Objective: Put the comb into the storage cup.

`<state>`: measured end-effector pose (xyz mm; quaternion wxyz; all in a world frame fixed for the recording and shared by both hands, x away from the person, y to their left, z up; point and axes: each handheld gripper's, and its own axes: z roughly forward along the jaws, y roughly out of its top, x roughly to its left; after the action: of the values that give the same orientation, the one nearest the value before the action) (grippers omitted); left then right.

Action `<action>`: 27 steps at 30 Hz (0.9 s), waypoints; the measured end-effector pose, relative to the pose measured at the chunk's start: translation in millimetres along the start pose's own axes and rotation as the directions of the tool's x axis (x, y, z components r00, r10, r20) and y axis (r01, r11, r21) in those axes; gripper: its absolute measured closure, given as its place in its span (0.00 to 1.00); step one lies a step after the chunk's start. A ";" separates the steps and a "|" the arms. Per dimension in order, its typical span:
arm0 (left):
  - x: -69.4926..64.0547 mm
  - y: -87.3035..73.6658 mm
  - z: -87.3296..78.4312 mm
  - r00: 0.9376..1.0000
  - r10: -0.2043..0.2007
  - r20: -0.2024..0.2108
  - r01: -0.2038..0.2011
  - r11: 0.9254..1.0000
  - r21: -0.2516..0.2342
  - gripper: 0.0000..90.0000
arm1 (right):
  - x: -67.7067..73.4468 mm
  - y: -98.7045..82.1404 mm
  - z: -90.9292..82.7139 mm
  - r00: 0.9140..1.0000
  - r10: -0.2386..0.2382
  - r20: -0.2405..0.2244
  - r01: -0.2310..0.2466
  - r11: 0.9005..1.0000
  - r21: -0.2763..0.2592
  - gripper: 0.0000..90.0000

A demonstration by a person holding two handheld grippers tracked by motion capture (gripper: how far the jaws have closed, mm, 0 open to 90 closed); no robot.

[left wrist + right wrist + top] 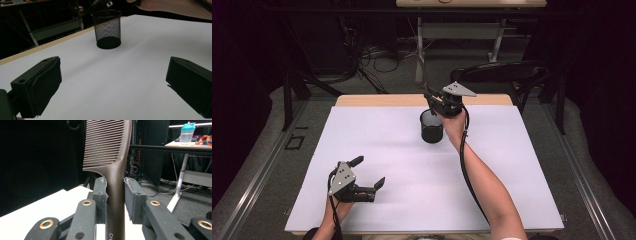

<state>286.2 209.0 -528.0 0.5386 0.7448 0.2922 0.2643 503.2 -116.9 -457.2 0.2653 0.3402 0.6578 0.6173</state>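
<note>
A brown comb (pixel 110 145) stands upright, teeth up, and my right gripper (pixel 115 185) is shut on its handle. In the high view that right gripper (pixel 437 102) hovers just behind and above a black mesh pen cup (pixel 432 127), which stands upright on the white table cover (pixel 412 190) at the far middle. My left gripper (pixel 369 171) rests low at the near left, open, with nothing between its fingers. In the left gripper view its jaws are spread wide around bare cover (pixel 112 80), and the mesh cup (pixel 107 28) stands farther off.
A black chair (pixel 507 75) stands behind the table's far right edge. A desk frame (pixel 472 30) and floor cables (pixel 377 60) lie beyond. A blue-capped bottle (pixel 186 133) sits on a far desk. Metal rails run along both sides of the table.
</note>
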 end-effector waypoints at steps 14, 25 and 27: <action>-0.3 0.0 0.8 1.000 -0.002 0.001 0.002 1.000 -0.001 0.00 | 0.2 -13.2 -2.7 1.000 -0.018 -0.005 0.018 1.000 -0.017 0.81; -0.1 0.0 0.3 1.000 -0.001 0.000 0.001 1.000 0.000 0.00 | -1.0 -20.8 -1.8 1.000 -0.027 -0.004 0.027 1.000 -0.014 0.81; -0.1 -0.1 0.3 1.000 -0.001 0.001 0.001 1.000 0.000 0.00 | -1.0 -21.7 -1.6 0.999 -0.032 -0.003 0.032 0.999 -0.017 0.81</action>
<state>286.3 208.8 -528.2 0.5390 0.7447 0.2924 0.2634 499.9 -118.8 -478.7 0.2771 0.3264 0.6582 0.6192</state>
